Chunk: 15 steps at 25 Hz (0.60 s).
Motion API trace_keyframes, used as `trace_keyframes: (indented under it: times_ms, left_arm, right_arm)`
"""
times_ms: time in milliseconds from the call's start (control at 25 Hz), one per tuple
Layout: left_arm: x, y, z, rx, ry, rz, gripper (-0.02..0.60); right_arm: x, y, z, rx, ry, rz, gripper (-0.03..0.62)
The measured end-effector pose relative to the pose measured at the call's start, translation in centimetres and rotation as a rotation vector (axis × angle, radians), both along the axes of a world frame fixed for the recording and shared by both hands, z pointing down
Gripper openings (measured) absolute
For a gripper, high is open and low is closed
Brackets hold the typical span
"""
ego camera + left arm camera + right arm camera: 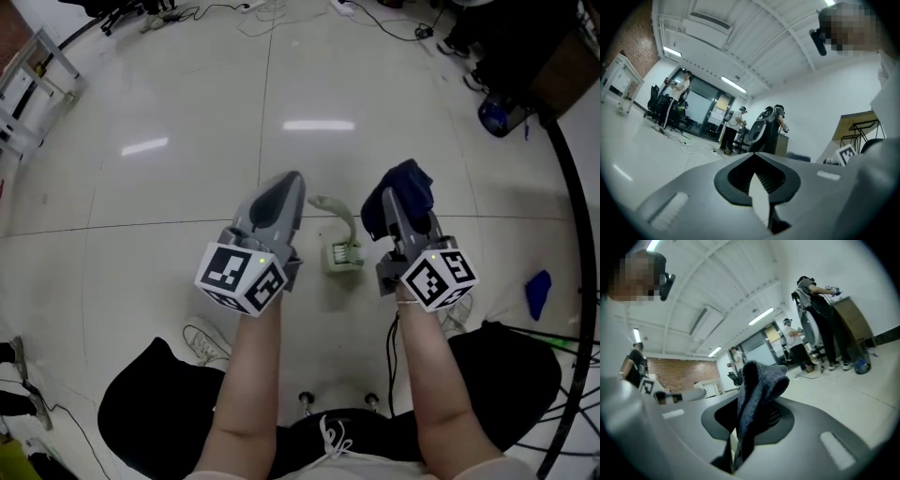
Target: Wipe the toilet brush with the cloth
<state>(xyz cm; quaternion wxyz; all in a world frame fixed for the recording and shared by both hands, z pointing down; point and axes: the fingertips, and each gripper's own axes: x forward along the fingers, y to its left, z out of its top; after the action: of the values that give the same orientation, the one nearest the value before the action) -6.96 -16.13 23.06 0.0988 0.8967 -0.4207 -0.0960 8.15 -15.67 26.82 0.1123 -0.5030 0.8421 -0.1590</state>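
Observation:
A pale green toilet brush [343,251] lies on the white tiled floor [187,141], between my two grippers and below them. Its curved handle points away from me. My left gripper [287,187] is held up on the brush's left, its jaws shut with nothing in them [757,180]. My right gripper [397,202] is on the brush's right, shut on a dark blue cloth [409,187]. The cloth [757,385] sticks up out of the right gripper [749,425] and droops over its tip. Neither gripper touches the brush.
A small blue object [537,292] lies on the floor at the right, near black stand legs [572,234]. Cables [281,14] run along the far floor and a white rack [33,75] stands far left. Several people [813,319] stand in the room behind.

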Motion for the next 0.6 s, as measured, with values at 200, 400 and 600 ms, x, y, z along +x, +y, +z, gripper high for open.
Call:
trace_keyframes:
  times_ms: [200,400,600]
  left_arm:
    - [1.7,0.1,2.5,-0.085,-0.022,0.076,0.006]
    - [1.9,0.2,2.4,-0.091,0.054,0.086,0.006]
    - [2.2,0.3,2.3,-0.079,0.066,0.092,0.006]
  right_arm:
    - [-5.0,1.1,-7.5,0.102,-0.104,-0.230,0.063]
    - [-8.1,0.8,-6.4,0.032,-0.129,-0.344,0.063]
    - [-7.1,-0.1,-1.9,-0.072,-0.061,-0.277,0.063]
